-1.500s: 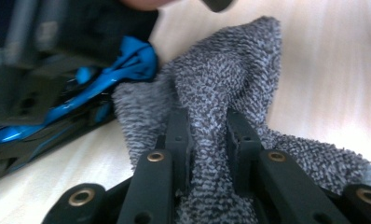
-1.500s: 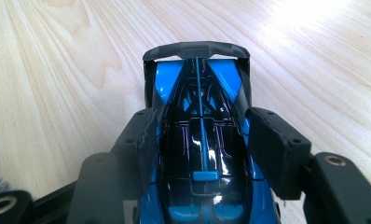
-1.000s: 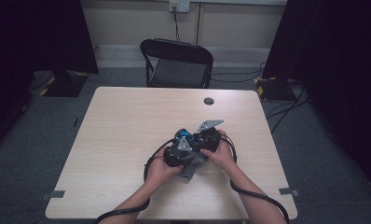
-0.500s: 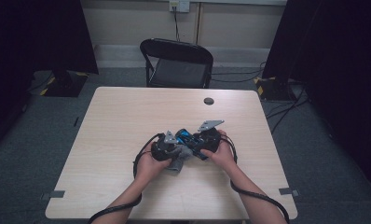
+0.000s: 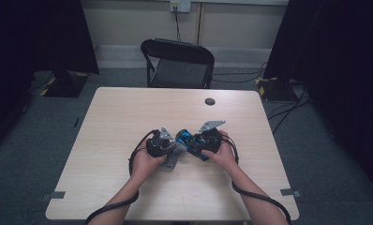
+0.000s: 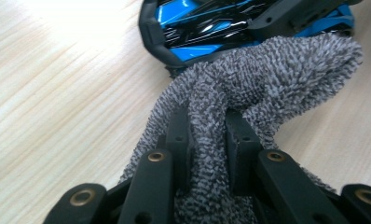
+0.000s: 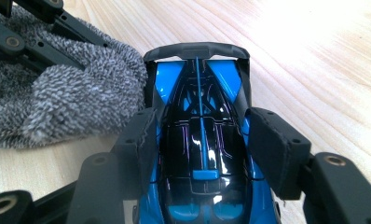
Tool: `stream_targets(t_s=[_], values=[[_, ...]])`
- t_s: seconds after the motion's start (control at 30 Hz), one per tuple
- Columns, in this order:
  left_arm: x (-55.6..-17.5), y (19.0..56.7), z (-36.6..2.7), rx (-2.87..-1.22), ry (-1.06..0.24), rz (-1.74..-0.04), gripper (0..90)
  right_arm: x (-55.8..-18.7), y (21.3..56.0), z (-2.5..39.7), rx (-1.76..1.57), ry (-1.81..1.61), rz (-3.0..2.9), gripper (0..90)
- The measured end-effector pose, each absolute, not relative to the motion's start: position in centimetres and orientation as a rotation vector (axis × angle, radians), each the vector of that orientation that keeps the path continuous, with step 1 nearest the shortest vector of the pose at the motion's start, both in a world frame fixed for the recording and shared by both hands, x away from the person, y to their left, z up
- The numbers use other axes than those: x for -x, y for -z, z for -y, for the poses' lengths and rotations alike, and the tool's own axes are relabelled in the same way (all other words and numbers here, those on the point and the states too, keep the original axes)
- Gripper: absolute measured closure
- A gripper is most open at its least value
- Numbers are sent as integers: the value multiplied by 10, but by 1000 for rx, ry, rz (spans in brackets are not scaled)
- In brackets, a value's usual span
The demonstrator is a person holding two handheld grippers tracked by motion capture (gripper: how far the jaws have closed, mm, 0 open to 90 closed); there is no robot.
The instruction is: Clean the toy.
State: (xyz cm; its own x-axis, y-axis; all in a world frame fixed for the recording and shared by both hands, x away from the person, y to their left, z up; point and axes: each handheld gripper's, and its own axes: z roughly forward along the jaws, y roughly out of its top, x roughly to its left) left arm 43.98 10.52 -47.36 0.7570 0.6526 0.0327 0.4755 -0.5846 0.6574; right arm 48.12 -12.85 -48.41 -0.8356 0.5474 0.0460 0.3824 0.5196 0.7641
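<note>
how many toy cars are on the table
1. The blue and black toy car sits near the table's middle, clamped between the right gripper's jaws, with the grey cloth held by the left gripper against it.

1. Toy car point(image 7: 200, 154) – blue and black body, no lettering or number legible in either gripper view.
2. Grey cloth point(image 6: 249, 93) – no tag or label visible.
3. Table point(image 5: 128, 122), high view – no readable marks.
</note>
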Motion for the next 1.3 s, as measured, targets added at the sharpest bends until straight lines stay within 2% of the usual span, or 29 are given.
stream_targets(t_s=[0.6, 0.9, 1.3], values=[[-450, 472, -124, -2278, -377, -920, 749, -480, 485, 130, -796, -1222, -2553, 432], [-451, 462, -142, -2212, -415, -966, 756, -480, 485, 131, -799, -1220, -2556, 432], [-431, 441, -142, -2206, -413, -862, 758, -479, 485, 132, -800, -1222, -2555, 432]])
